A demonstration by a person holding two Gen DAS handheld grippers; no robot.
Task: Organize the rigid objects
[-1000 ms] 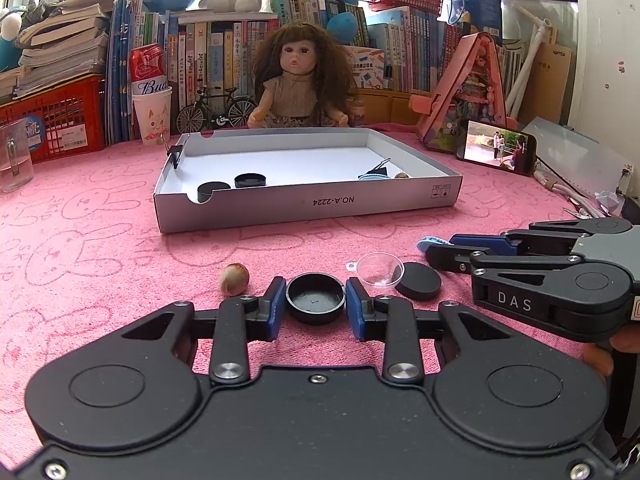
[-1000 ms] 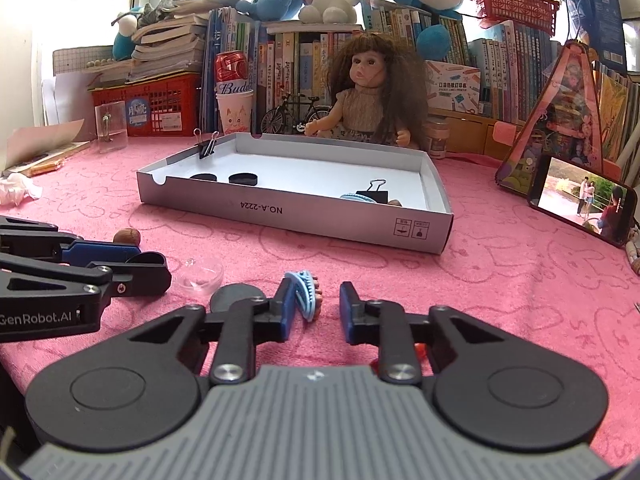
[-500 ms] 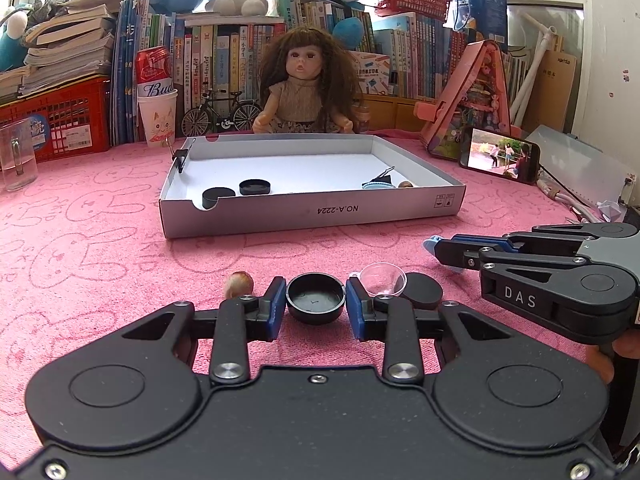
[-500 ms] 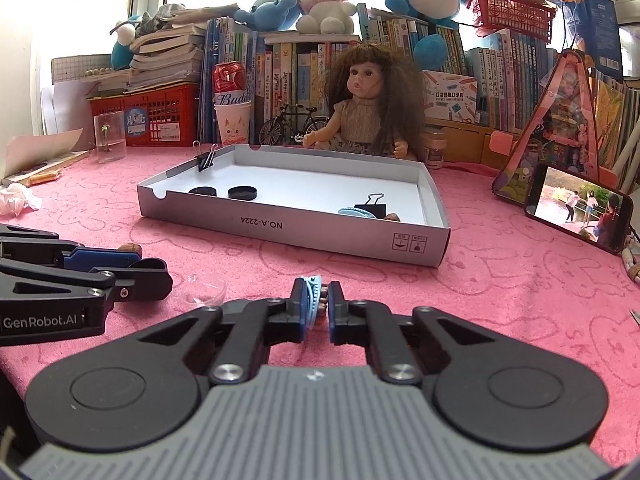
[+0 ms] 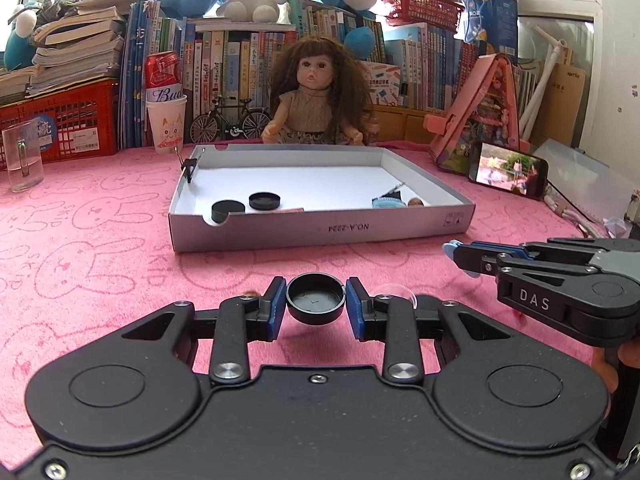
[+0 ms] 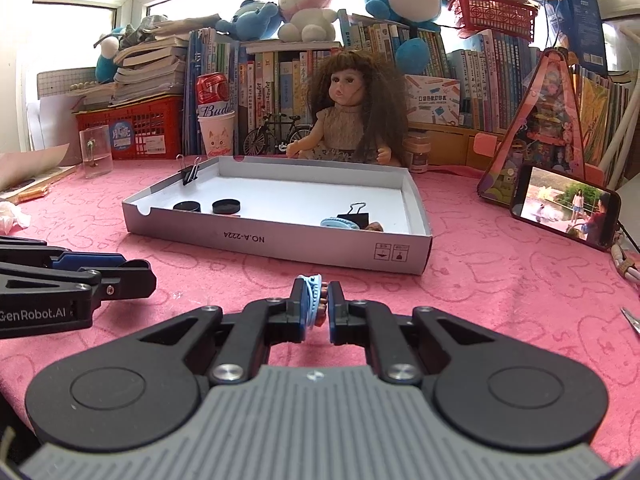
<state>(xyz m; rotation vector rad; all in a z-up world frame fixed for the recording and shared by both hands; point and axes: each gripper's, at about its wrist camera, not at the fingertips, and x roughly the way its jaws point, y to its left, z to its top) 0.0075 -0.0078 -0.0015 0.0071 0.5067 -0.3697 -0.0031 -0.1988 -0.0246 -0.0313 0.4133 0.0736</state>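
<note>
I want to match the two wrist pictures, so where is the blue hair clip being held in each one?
Left wrist view: blue hair clip at right, at the right gripper's tip.
Right wrist view: blue hair clip low centre, pinched between the fingers.
Shared landmark: grey box.

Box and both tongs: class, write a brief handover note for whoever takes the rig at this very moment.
Left tongs: shut on a black cap, lifted off the pink cloth.
Right tongs: have just closed on a blue clip.
Box: already holds two black caps, a blue clip, a binder clip and a nut.
Left: drop both held items into the box; a clear cup is partly hidden behind the left tongs.
</note>
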